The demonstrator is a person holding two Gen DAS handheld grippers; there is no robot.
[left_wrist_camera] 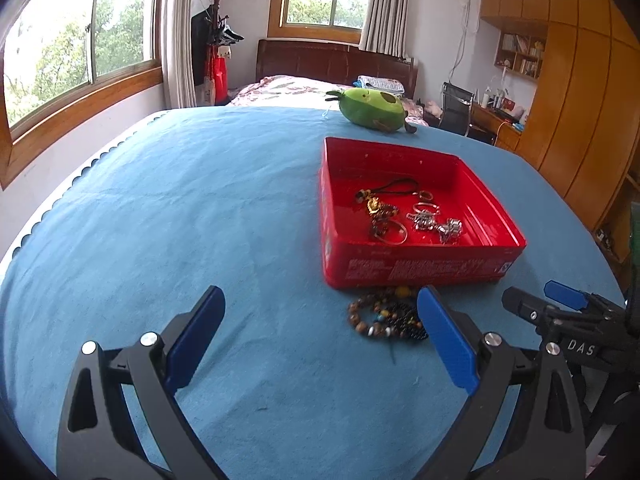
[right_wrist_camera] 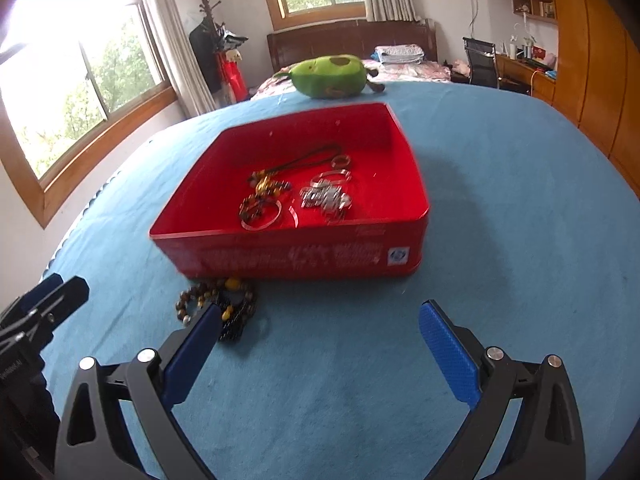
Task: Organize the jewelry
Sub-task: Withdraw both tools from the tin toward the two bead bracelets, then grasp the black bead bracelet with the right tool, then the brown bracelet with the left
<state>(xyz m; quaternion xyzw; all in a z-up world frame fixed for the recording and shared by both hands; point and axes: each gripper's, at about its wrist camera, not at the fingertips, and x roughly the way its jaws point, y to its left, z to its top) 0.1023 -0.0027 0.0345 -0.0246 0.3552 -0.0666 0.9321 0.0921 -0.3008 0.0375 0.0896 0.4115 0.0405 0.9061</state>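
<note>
A red box (left_wrist_camera: pixel 416 266) stands on the blue tablecloth and holds several pieces of jewelry (left_wrist_camera: pixel 404 214): rings, silver chains and a black cord. It also shows in the right wrist view (right_wrist_camera: pixel 296 254), with the jewelry (right_wrist_camera: pixel 296 196) inside. A pile of beaded bracelets (left_wrist_camera: pixel 384 316) lies on the cloth just in front of the box, also in the right wrist view (right_wrist_camera: pixel 218 304). My left gripper (left_wrist_camera: pixel 320 304) is open and empty, its right finger beside the beads. My right gripper (right_wrist_camera: pixel 320 320) is open and empty, its left finger touching or just over the beads.
A green avocado plush (left_wrist_camera: pixel 372 110) lies at the table's far edge behind the box, also in the right wrist view (right_wrist_camera: pixel 330 76). The blue tablecloth (left_wrist_camera: pixel 180 208) stretches wide to the left. A bed, windows and wooden cabinets lie beyond.
</note>
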